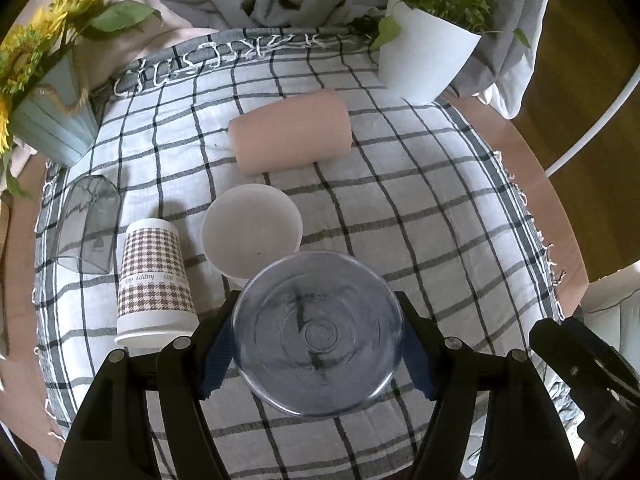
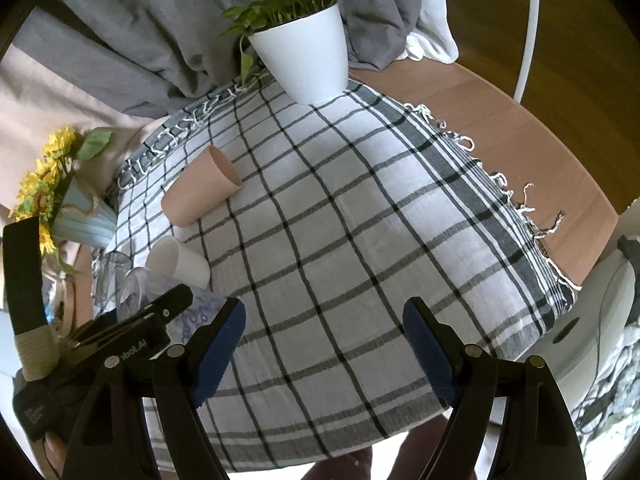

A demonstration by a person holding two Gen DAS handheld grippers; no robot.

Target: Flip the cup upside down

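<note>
Your left tool (image 1: 318,336) is clamped on the clear plastic cup (image 1: 318,334), blue ribbed pads pressed to both its sides; the left wrist view looks straight onto its round, ringed base, so you cannot tell from there what is inside. Your right tool (image 2: 324,344) stands released, its jaws wide apart with only checked tablecloth (image 2: 360,220) between them, and only the right wrist view shows this.

Taking the clear plastic cup as landmark: just behind it stands an upright white cup (image 1: 251,232) with nothing visible inside. Left of it an upside-down paper cup (image 1: 154,280) with a brown houndstooth print rests on its rim, and further left a second clear cup (image 1: 88,224) also stands inverted. Beyond lies a smooth pink cup (image 1: 290,130) on its side. Farthest back, a white pot (image 1: 424,56) holds a green leafy plant, and a ribbed pale-blue pot (image 1: 52,120), tied with twine, holds sunflowers (image 1: 44,28). The wooden tabletop (image 2: 500,132) shows past the fringed cloth edge.
</note>
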